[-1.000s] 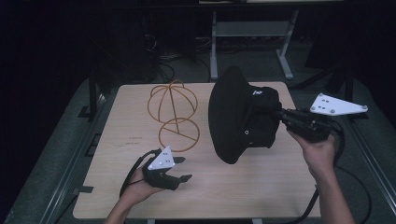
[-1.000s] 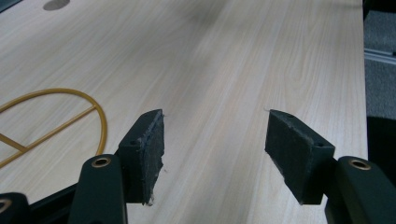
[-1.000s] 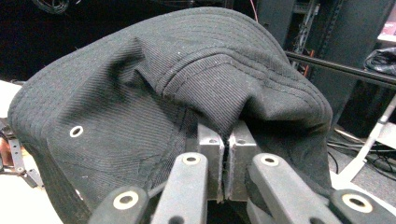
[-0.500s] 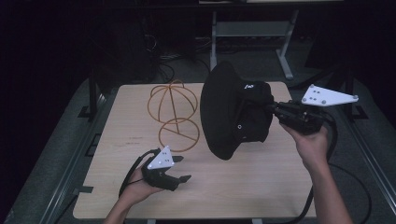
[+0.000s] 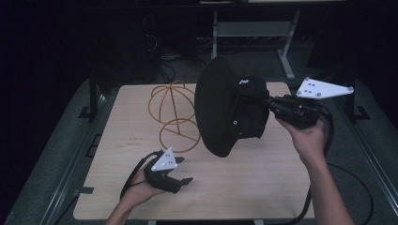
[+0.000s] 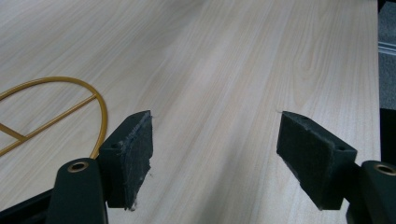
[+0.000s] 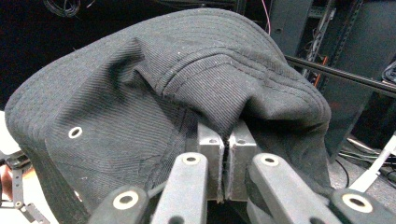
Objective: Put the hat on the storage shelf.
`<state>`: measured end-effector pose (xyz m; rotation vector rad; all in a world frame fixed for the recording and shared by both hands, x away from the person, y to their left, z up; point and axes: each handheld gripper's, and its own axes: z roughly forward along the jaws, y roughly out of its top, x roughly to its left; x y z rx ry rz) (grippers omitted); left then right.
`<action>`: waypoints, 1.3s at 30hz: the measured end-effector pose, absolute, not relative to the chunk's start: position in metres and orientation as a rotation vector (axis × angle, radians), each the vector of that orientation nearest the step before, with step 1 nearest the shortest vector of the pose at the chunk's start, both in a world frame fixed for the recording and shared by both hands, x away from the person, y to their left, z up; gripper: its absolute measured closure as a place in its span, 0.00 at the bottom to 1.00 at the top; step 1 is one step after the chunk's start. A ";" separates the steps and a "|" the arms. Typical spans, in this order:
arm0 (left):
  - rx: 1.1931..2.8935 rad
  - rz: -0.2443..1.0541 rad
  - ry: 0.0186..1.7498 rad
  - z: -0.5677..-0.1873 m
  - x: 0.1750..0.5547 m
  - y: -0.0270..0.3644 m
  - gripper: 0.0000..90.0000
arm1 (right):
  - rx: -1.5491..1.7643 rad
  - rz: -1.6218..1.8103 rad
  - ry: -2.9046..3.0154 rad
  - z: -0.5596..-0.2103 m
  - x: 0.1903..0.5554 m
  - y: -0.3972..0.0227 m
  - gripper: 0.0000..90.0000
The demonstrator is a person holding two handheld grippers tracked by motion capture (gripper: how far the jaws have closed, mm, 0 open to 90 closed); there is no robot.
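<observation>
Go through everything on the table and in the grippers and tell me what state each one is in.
black hat: lifted off the table, pinched at the crown, brim hanging toward the stand.
right gripper: shut on the hat's fabric.
left gripper: open, jaws just been widening, nothing between them.
wire hat stand: upright on the table, bare.

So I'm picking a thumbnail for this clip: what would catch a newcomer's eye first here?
The black bucket hat held up above the middle of the wooden table, pinched in the shut right gripper at its crown. Next, the gold wire hat stand standing bare just to its left. The left gripper rests low at the near edge, its jaws just opened with nothing between them.
</observation>
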<state>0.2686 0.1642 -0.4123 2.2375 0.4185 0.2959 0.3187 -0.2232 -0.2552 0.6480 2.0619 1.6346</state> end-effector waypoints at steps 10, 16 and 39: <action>2.236 0.286 0.416 -0.414 0.268 0.165 0.30 | 0.631 1.657 2.071 -0.247 0.330 -0.207 0.97; 2.238 0.278 0.415 -0.415 0.269 0.166 0.30 | 0.617 1.660 2.075 -0.242 0.337 -0.196 0.96; 2.229 0.269 0.406 -0.417 0.266 0.164 0.29 | 0.582 1.681 2.117 -0.234 0.362 -0.150 0.96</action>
